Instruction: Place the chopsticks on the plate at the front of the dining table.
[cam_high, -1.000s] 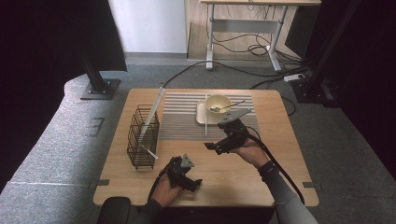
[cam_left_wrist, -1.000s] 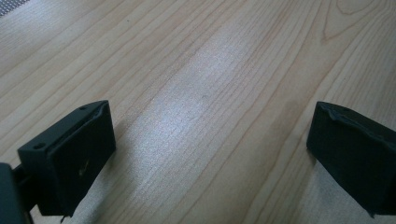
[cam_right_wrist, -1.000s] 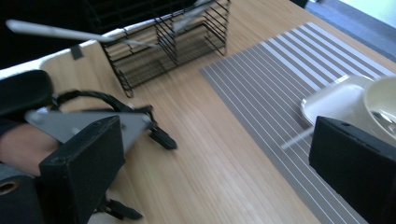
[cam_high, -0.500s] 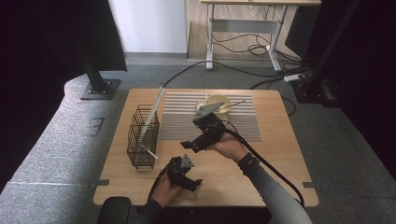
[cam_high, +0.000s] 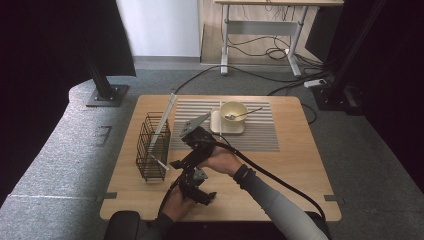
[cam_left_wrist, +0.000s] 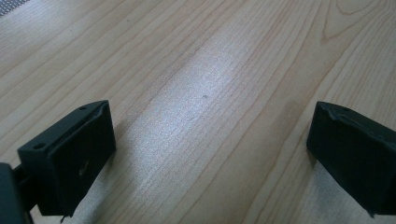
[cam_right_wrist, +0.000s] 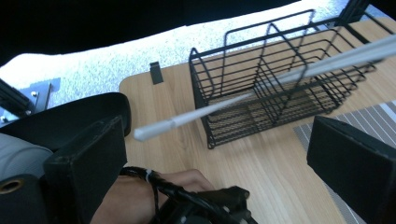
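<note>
A black wire basket stands on the left of the wooden table. A thin white stick pokes out of its near side. My right gripper hovers open just right of that stick end. In the right gripper view the stick runs across between the wide-apart jaws of my right gripper, with the basket behind it; nothing is gripped. My left gripper rests near the front edge. In the left gripper view my left gripper is open over bare wood.
A yellow bowl with a spoon sits on a white dish on the striped mat at the back. A long pale strip leans up from the basket. The left hand lies below my right gripper.
My right gripper has moved from beside the bowl leftward and nearer, over to the basket's near corner and the stick end. The left gripper has stayed put.
</note>
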